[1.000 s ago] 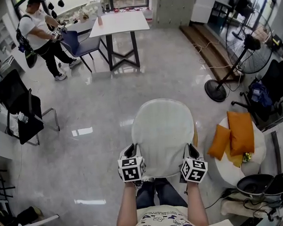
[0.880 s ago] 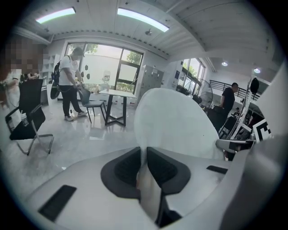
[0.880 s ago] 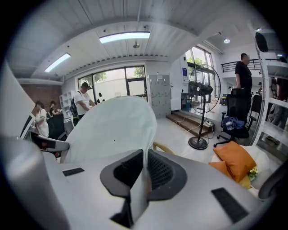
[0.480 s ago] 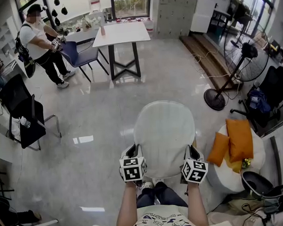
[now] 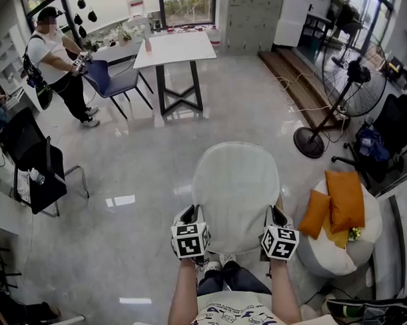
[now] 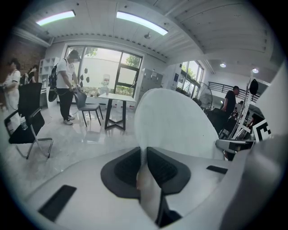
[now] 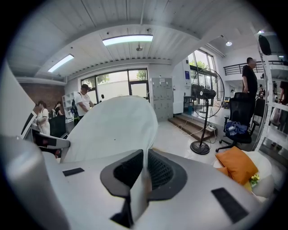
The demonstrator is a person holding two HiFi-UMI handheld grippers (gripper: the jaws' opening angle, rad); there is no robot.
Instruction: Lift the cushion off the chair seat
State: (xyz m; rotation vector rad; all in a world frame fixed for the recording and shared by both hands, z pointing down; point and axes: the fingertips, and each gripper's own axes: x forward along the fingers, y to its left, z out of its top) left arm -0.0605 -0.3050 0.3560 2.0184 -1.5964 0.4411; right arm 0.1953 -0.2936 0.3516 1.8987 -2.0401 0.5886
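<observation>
The cushion (image 5: 236, 194) is a round, flat white pad, held out in front of me above the grey floor. My left gripper (image 5: 194, 220) is shut on its near left edge, and my right gripper (image 5: 275, 220) on its near right edge. In the left gripper view the cushion (image 6: 175, 121) rises from between the dark pads (image 6: 128, 168), which pinch its rim. The right gripper view shows the cushion (image 7: 112, 126) leaning left, its edge clamped between the pads (image 7: 159, 170). No chair seat shows; the cushion hides whatever is beneath it.
A white round pouf (image 5: 327, 257) with orange pillows (image 5: 345, 200) stands close on the right. A standing fan (image 5: 347, 87) is further back right. A white table (image 5: 176, 47) is ahead; a person (image 5: 53, 57) is beside a blue chair (image 5: 117, 71). A black chair (image 5: 33, 164) stands at left.
Both grippers have risen slightly with the cushion still clamped between them. The head view has tilted, so the room behind has slid down the picture.
</observation>
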